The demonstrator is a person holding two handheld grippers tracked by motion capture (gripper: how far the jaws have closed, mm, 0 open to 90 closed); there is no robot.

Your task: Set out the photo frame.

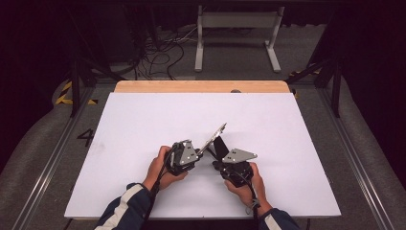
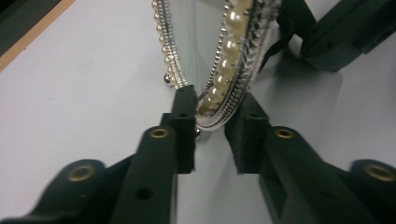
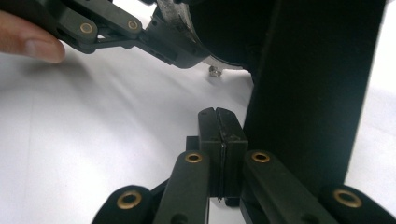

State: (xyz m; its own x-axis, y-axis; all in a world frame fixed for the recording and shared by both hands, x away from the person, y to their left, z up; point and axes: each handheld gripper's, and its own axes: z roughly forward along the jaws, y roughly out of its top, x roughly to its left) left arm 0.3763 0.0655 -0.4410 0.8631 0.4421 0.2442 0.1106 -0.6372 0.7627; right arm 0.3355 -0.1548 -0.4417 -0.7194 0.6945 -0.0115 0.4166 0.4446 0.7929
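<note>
Left gripper (image 2: 211, 116) jaws straddle the pearl-edged frame (image 2: 233, 51), pads loose, not clearly pinching. Right gripper (image 3: 218, 126) jaws pressed together, empty, beside the black back stand (image 3: 317, 93). Frame sits tilted at table (image 1: 143, 124) centre, about 1 o'clock from the left gripper. Best to clamp the beaded metal rim squarely; glossy pearls are slippery.

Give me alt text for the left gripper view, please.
A pearl-trimmed picture frame stands on edge between the left tool's two black jaws, its bottom edge in the gap. Below lies the white table; the other tool is at top right.
</note>
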